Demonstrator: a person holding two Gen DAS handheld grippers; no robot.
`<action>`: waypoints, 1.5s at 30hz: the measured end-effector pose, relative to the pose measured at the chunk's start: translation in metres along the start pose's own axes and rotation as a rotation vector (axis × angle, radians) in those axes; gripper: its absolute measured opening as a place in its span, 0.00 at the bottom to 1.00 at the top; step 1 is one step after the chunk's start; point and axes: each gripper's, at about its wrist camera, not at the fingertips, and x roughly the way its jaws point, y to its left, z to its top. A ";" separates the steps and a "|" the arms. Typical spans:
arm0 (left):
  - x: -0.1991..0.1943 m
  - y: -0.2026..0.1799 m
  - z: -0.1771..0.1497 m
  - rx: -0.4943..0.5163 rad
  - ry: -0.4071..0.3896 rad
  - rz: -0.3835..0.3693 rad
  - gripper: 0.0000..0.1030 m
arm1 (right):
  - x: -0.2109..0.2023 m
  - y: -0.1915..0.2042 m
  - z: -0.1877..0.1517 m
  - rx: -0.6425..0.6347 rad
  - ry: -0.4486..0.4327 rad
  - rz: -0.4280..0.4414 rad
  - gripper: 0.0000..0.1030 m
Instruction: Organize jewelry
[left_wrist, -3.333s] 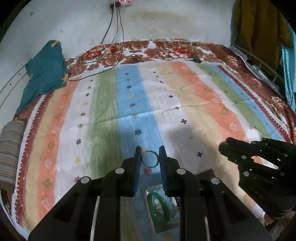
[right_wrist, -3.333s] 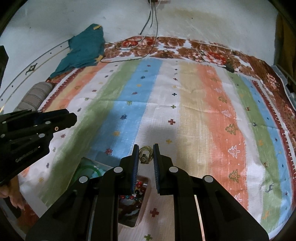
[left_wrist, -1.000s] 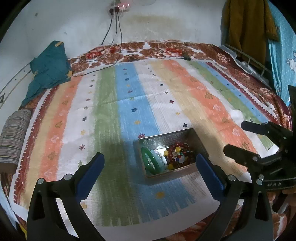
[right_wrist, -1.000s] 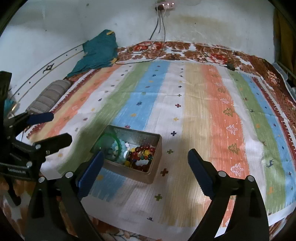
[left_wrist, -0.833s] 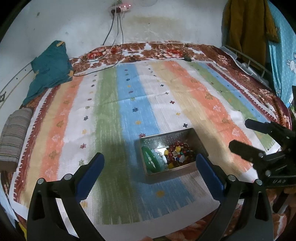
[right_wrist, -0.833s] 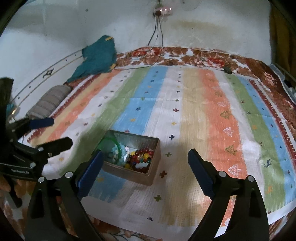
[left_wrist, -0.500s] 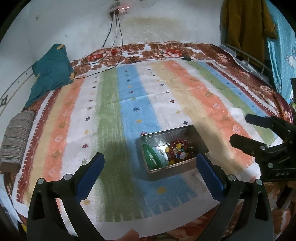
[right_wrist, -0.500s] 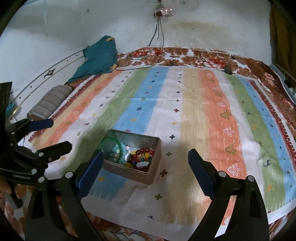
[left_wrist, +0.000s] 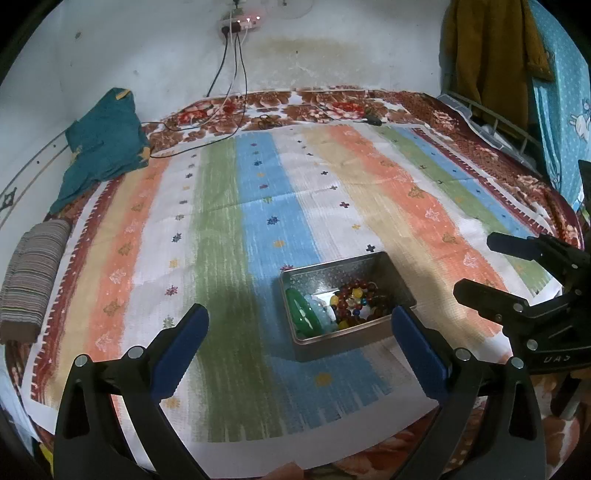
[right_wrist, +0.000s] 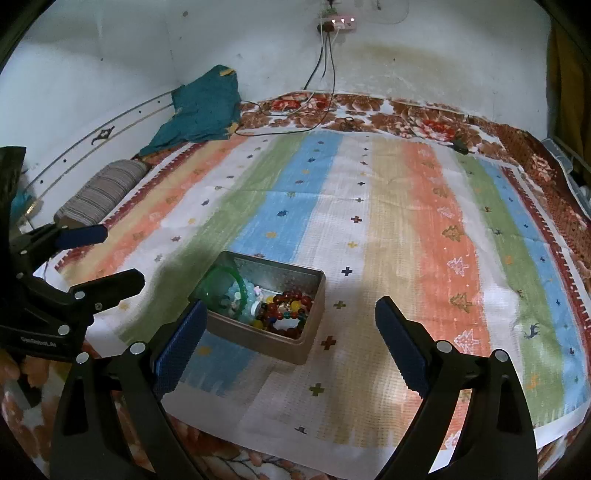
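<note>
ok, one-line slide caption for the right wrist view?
Both grippers, right and left, open above a metal tin of beads and a green bangle.

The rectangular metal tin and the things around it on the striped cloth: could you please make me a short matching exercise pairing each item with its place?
Items:
1. green bangle
2. red beaded bracelet
3. teal cloth
4. striped roll

Places:
A. tin's right half
B. far left corner, against the wall
C. tin's left half
D. left edge of the bed

Pairs: 1-C, 2-A, 3-B, 4-D
</note>
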 end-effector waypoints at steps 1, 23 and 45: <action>0.000 0.000 0.000 -0.001 0.001 -0.001 0.94 | 0.000 0.000 0.000 0.001 0.001 0.000 0.90; 0.003 -0.002 -0.002 -0.004 0.011 0.006 0.94 | -0.002 -0.006 -0.001 0.012 0.002 0.003 0.90; -0.003 -0.008 -0.003 0.025 -0.006 -0.014 0.94 | 0.002 -0.001 -0.002 -0.008 0.008 0.000 0.90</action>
